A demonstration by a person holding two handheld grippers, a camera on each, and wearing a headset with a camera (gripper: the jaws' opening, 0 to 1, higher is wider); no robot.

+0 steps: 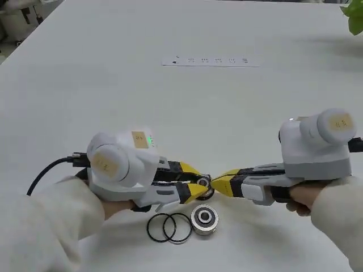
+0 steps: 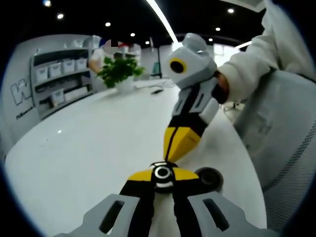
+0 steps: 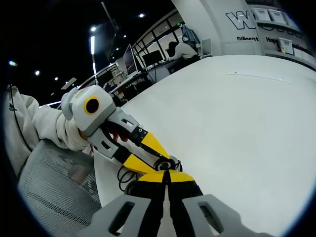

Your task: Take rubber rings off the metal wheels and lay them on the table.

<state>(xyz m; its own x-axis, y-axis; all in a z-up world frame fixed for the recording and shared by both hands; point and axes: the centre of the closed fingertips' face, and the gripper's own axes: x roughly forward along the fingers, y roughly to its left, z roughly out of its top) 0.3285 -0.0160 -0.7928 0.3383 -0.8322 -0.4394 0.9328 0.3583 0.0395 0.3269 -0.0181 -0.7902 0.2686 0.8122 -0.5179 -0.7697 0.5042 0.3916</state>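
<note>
**Wheel gripped between both claws**

Nearest you, just this side of the held wheel (image 1: 204, 186), two loose rings (image 1: 164, 227) and a bare wheel (image 1: 204, 219) lie on the tabletop (image 1: 187, 113). Your left claw (image 1: 198, 187) is clamped on the held wheel. The right claw (image 1: 218, 182) is pinched together at its rim. Expect a hard, slick, weighty wheel and a thin, stretchy ring, so nip the ring's edge. Beyond the held wheel there is open room as far as the socket strip (image 1: 210, 60).

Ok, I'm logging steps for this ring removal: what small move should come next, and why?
Probably draw the right gripper back from the wheel, peeling its ring off. The left gripper is clamped on that wheel, the right's shut tips meet its edge, and two rings lie beside a bare wheel.
</note>
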